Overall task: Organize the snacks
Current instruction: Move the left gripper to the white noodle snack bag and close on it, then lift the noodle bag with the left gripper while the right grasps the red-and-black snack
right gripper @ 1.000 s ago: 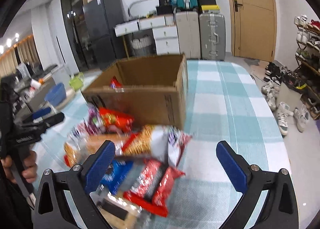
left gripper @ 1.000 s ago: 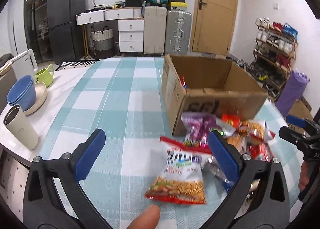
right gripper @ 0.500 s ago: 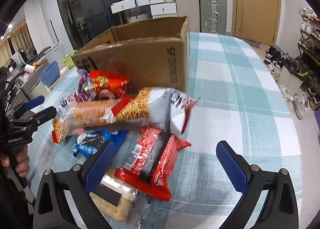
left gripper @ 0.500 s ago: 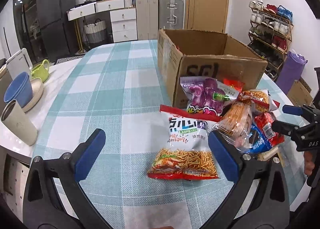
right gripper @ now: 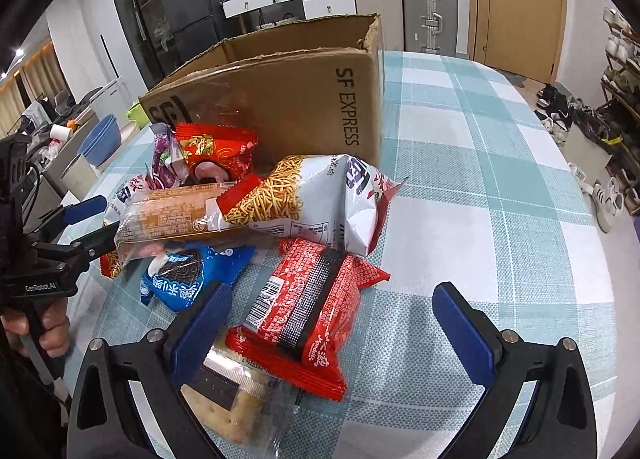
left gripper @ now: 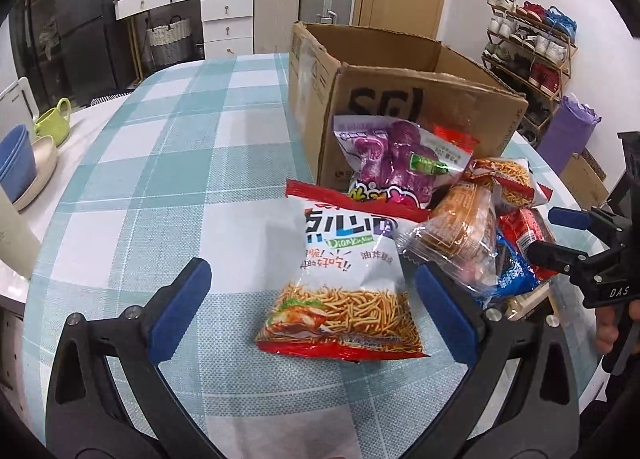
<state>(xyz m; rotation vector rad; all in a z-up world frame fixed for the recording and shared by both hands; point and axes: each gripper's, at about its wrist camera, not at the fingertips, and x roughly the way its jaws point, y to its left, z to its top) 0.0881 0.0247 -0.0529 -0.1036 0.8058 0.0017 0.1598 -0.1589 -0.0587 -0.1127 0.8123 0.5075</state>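
Observation:
A pile of snack packets lies in front of an open cardboard box (left gripper: pixel 404 99) (right gripper: pixel 296 99) on a checked tablecloth. My left gripper (left gripper: pixel 312 299) is open, its fingers either side of a white and red noodle-snack bag (left gripper: pixel 344 279). My right gripper (right gripper: pixel 332 323) is open, straddling a red packet (right gripper: pixel 312 315) and a cracker pack (right gripper: pixel 236 399). Behind them lie a blue cookie pack (right gripper: pixel 188 279), a brown biscuit roll (right gripper: pixel 168 219) (left gripper: pixel 460 227), another noodle-snack bag (right gripper: pixel 320 199) and a purple bag (left gripper: pixel 392 163). Each gripper also shows in the other view: the right (left gripper: pixel 560 235), the left (right gripper: pixel 88 223).
Blue bowls (left gripper: pixel 16 167), a green cup (left gripper: pixel 52 123) and a beige tumbler (left gripper: pixel 8 235) stand at the table's left edge. Suitcases, drawers and a door are behind the table. A shoe rack (left gripper: pixel 532 51) stands to the right.
Both grippers have come lower and closer to the snack pile. The left now brackets the noodle-snack bag and the right brackets the red packet. Both stay open.

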